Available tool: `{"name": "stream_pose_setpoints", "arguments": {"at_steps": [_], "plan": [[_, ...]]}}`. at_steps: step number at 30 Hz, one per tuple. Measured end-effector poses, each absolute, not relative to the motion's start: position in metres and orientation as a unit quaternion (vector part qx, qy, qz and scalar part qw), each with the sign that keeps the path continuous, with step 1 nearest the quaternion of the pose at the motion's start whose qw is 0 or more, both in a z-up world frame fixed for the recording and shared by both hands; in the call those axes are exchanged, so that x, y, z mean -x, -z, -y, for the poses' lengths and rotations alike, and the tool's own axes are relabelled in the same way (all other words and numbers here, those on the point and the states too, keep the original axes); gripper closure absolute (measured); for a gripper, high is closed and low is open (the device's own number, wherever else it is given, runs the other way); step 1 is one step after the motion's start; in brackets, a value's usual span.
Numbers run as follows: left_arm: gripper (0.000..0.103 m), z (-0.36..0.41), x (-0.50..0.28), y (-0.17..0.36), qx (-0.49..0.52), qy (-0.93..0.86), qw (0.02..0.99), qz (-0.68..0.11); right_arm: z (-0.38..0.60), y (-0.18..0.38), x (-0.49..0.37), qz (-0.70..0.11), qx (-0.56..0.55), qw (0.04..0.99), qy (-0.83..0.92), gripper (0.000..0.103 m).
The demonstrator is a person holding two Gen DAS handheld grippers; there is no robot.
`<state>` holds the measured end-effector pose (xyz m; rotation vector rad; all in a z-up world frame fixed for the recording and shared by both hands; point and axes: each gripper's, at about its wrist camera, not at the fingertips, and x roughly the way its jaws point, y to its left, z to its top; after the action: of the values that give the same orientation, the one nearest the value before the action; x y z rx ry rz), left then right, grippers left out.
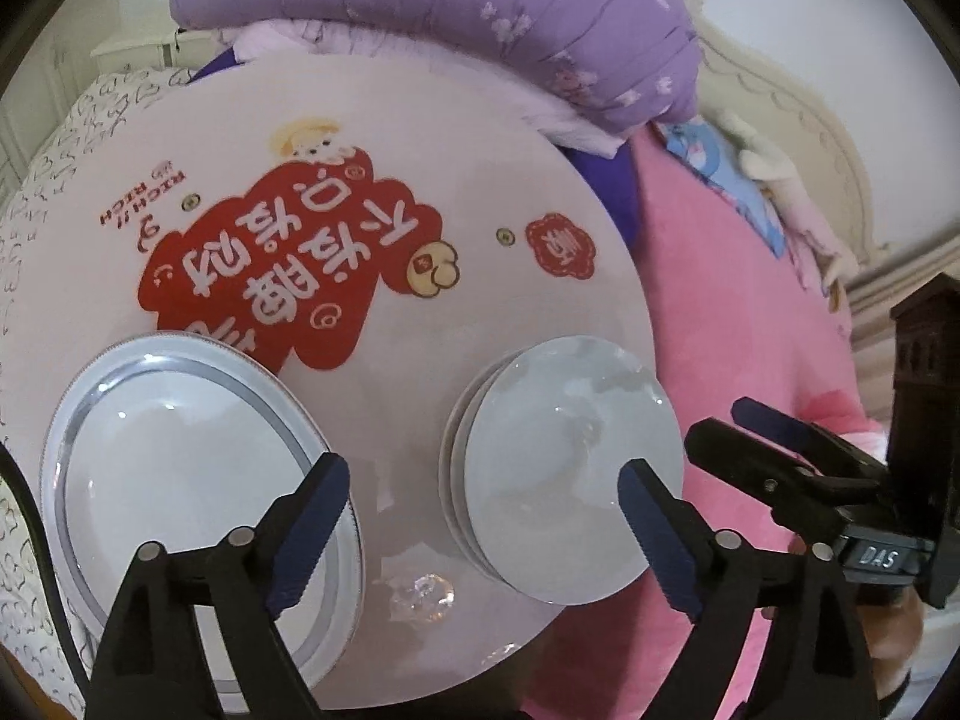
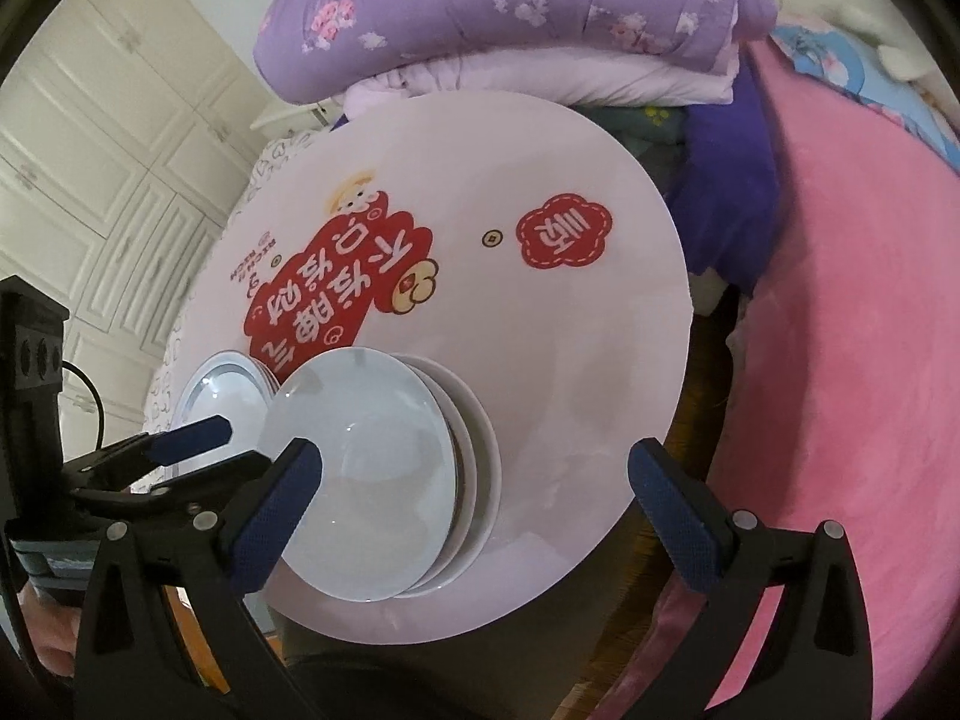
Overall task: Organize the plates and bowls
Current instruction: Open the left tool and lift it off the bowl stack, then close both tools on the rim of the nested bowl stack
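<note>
Both tongs stand spread wide with nothing pinched. The left tongs (image 1: 480,516) hang over the table (image 1: 420,192) between one silver-rimmed plate (image 1: 180,480) and a stack of three white plates (image 1: 558,480). That stack lies just ahead of the right tongs (image 2: 474,498), nearer their left finger.

"RICH!! RICH" upside down on round table (image 1: 456,138), "DAS" on right gripper (image 1: 714,441)

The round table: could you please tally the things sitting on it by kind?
Silver-rimmed plate stack: 1
Plain white dish stack: 1
Clear faceted glass piece: 1
Total: 3
The pieces within each stack cannot be counted.
</note>
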<state>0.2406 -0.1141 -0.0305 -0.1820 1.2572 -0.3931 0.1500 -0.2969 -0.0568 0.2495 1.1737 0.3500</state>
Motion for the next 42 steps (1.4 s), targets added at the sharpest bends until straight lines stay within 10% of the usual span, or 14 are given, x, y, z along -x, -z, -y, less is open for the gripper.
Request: {"name": "stream_pose_setpoints", "arguments": {"at_steps": [24,42], "plan": [[0.001,0.023,-0.185,-0.023,0.121,0.22,0.857,-0.45,0.337,0.015,-0.114,-0.451,-0.195,0.847,-0.204,0.0],[0.003,0.062,-0.216,0.033,0.163,0.251,0.787,-0.539,0.32,0.077,-0.14,-0.531,-0.16,0.805,-0.213,0.0]]}}
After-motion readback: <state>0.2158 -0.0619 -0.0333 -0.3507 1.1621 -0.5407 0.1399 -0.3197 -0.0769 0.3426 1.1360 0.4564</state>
